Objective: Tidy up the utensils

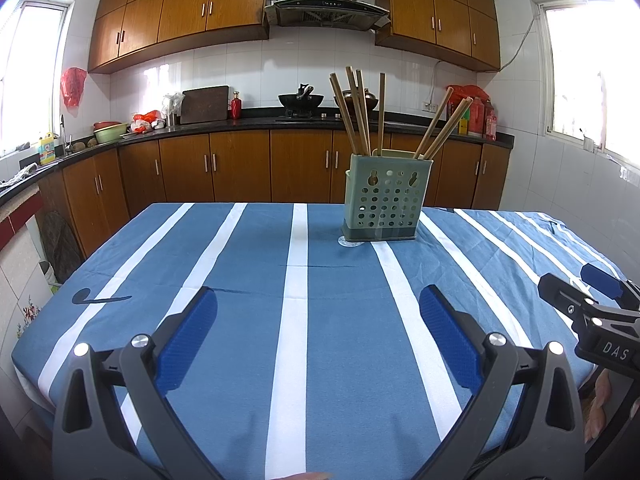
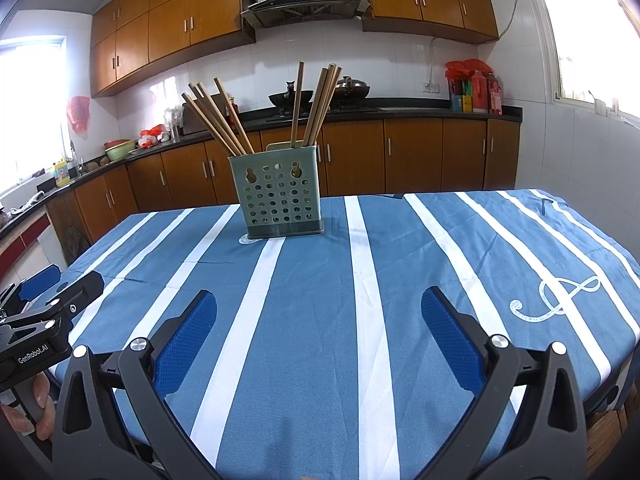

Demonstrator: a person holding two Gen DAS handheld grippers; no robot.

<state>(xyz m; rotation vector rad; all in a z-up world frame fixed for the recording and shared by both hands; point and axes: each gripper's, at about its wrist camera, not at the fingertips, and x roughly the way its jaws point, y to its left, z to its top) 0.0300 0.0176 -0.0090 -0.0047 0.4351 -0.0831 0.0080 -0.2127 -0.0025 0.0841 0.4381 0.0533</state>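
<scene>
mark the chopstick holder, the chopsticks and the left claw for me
chopstick holder [image 1: 386, 200], left wrist view, perforated front wall.
chopsticks [image 2: 224, 120], right wrist view, shafts of the left-leaning bundle.
left claw [image 1: 318, 332], left wrist view, midway between its open fingertips.

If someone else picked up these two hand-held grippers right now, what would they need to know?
Left gripper: open, empty, hovering over the near part of the table.
Right gripper: open, empty, hovering beside it.
Chopsticks: standing in the green perforated holder, one bunch leaning to each side, with one nearly upright.
Holder: upright on the blue striped tablecloth, towards the far side, apart from both grippers.
Done: no loose utensils visible on the cloth.
Left: nothing obvious; check whether the chopsticks need sorting.
</scene>
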